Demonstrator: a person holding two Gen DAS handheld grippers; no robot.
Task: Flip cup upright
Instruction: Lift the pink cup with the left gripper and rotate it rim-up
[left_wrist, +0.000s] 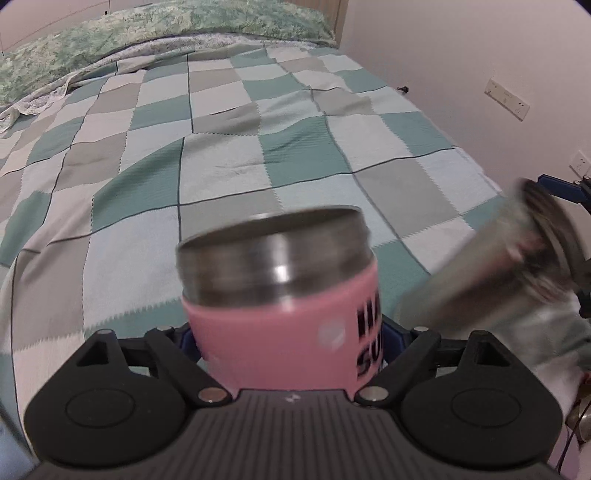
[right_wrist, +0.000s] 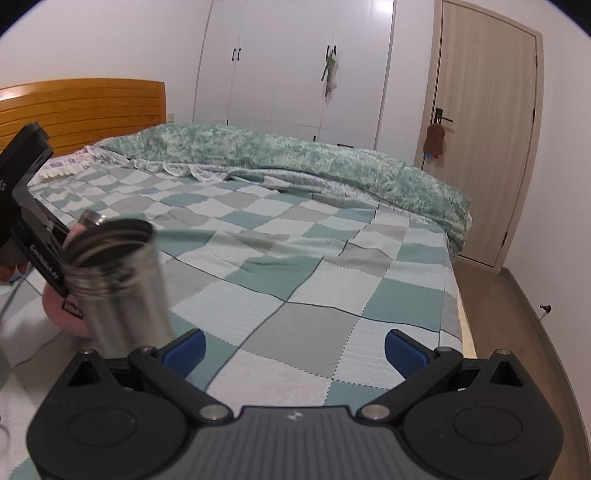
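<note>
Bed (right_wrist: 314, 280) with a teal, grey and white checked blanket fills both views, rumpled green duvet (right_wrist: 295, 155) heaped at the far side, wardrobe (right_wrist: 295, 62) and door (right_wrist: 487, 140) behind. Two cups in play. Pink cup (left_wrist: 284, 306), steel body with a pink sleeve and black lettering, sits clamped between the fingers of the left gripper (left_wrist: 291, 343); it is held low over the blanket, long axis roughly vertical and leaning slightly, a flat closed steel end facing up, so it looks upside down, though the blur makes that call unsure. Plain steel cup (right_wrist: 118, 284) is just right of it: in the right wrist view it stands near upright with its dark open mouth tilted up and toward the camera; in the left wrist view it is a smeared cylinder (left_wrist: 491, 273) leaning toward the right gripper. Right gripper (right_wrist: 293, 354) has its blue fingers (right_wrist: 184, 350) spread wide apart with nothing between them; the steel cup lies to its left, outside the left finger, near but not enclosed. Left hand is the one on the pink cup, so the coming turn hinges on rolling that wrist end over end.
</note>
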